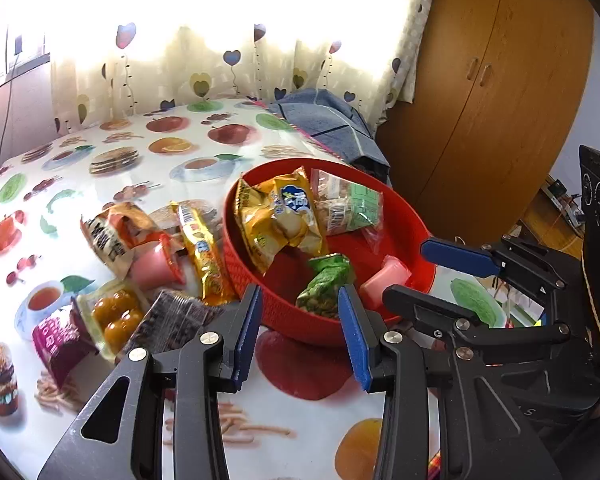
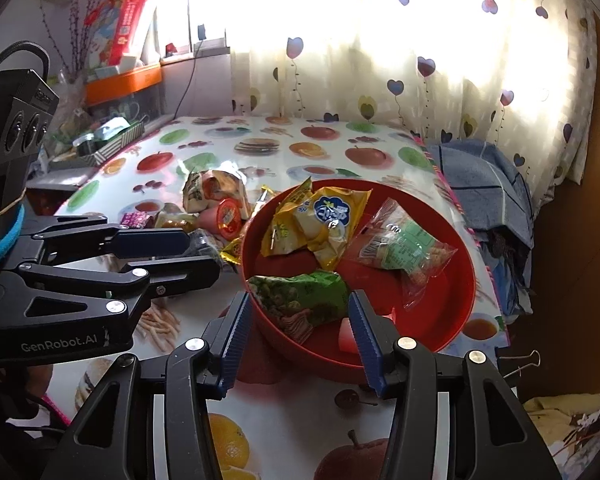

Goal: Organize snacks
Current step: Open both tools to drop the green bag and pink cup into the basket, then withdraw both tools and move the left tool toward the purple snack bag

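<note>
**Left wrist view: both grippers empty at the bowl, loose snacks still outside**

Left gripper stands part open with nothing between its pads, hovering at the near rim of the red bowl. Right gripper likewise parted and empty, just beside it. Bowl holds the yellow packets, a green packet, a clear bag and a pink jelly cup. Loose pile lies on the tablecloth, touching the bowl's left side.

Judged step: between deposits. Next move calls for swinging left to the pile, singling out one wrapper, pinching it firmly.
</note>
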`<state>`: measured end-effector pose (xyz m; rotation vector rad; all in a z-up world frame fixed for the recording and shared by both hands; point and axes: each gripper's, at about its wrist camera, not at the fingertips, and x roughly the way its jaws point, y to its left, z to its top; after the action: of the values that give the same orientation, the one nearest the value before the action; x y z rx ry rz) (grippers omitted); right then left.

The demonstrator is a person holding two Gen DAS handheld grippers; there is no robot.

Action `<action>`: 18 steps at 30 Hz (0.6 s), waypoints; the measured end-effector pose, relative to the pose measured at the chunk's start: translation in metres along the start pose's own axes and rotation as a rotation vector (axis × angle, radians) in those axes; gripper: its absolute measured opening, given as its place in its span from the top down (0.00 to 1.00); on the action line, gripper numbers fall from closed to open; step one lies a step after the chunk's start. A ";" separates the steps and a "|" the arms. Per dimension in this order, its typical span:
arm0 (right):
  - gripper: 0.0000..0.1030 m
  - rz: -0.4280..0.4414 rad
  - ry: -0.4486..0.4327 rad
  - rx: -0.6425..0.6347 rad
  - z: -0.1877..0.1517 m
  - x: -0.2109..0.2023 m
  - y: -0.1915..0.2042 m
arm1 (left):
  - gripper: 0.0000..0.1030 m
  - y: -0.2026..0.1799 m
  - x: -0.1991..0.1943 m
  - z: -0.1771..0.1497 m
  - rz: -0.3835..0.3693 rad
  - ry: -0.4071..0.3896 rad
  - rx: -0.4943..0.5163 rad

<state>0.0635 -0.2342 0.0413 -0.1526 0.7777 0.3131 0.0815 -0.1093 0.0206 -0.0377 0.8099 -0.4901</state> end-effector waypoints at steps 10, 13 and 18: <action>0.53 0.045 0.022 -0.026 -0.007 0.005 0.023 | 0.60 0.014 -0.021 -0.021 0.064 -0.015 -0.038; 0.53 0.052 0.026 -0.031 -0.006 0.007 0.027 | 0.60 0.021 -0.025 -0.028 0.081 -0.011 -0.052; 0.53 0.063 0.034 -0.042 -0.006 0.010 0.034 | 0.60 0.033 -0.029 -0.038 0.102 0.000 -0.082</action>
<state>0.0548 -0.2018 0.0290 -0.1737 0.8114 0.3877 0.0516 -0.0615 0.0066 -0.0724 0.8274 -0.3607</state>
